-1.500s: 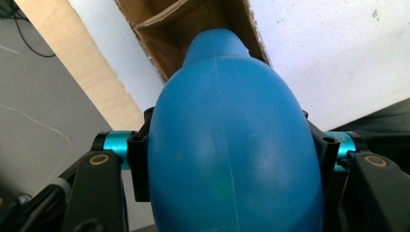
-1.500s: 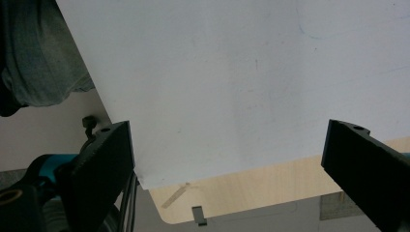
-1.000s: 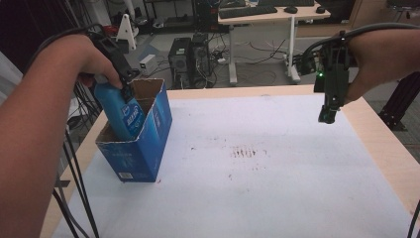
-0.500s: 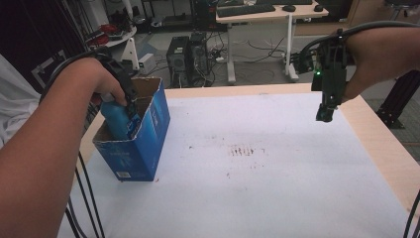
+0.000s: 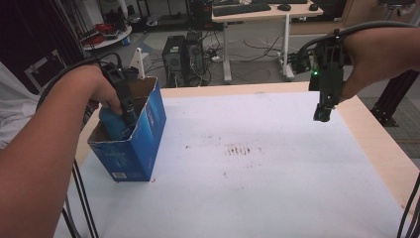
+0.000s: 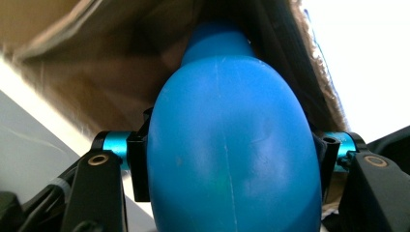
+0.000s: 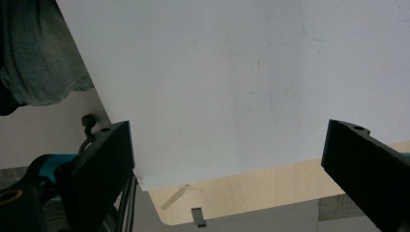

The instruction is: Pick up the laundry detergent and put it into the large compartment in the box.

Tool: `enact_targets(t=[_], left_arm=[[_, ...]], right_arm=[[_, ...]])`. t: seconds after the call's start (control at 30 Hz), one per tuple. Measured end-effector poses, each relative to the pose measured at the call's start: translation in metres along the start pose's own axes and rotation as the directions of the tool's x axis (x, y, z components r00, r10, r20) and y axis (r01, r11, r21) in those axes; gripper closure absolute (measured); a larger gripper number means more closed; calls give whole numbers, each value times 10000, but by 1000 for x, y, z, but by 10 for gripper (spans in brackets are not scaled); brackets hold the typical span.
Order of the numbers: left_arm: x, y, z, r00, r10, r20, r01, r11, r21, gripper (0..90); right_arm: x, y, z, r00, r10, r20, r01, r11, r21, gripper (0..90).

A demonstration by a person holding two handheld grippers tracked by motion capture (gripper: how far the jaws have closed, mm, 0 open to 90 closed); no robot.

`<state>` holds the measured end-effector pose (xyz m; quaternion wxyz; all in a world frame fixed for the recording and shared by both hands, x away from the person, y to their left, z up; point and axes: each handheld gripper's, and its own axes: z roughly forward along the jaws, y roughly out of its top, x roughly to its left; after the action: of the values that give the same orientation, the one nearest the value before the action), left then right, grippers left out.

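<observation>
Two grippers: the left gripper (image 5: pixel 124 106) pinches a blue rubber bulb (image 6: pixel 232 154) inside the open blue cardboard box (image 5: pixel 143 144) near the worktop's left edge, release apparently pending; the right gripper (image 7: pixel 227 169) hovers spread.

An open box (image 5: pixel 133 144) stands on the desk (image 5: pixel 257 188) near its left edge, toward the far left corner. A bottle (image 5: pixel 113 124) sits inside the box, with the left hand-held gripper (image 5: pixel 125 105) reaching in from above. The right hand-held gripper (image 5: pixel 324 106) hangs over the desk's right edge, near the far right corner, well apart from the box.
</observation>
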<state>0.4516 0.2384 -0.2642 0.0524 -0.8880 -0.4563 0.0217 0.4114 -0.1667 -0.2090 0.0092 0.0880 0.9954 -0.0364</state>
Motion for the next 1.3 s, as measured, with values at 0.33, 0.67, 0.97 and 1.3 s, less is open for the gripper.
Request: enact_targets(t=[0.33,0.67,0.97,1.3], left_arm=[[1,1,13,9909,1341,-139,-1342,9909,-51,382],[-2,2,26,9633,2659,-370,-2659,9640,48,380],[-2,1,30,9551,2946,-309,-2953,9552,-190,379],[0,1,29,9611,2759,-116,-2761,9609,-214,365]], right_arm=[[-2,2,5,10000,1,-87,-1,10000,19,37],[-3,5,9,9999,-70,-129,69,10000,-32,37],[-3,5,11,9998,31,-176,-30,10000,34,37],[-2,4,10,9999,91,-145,-90,9999,67,37]])
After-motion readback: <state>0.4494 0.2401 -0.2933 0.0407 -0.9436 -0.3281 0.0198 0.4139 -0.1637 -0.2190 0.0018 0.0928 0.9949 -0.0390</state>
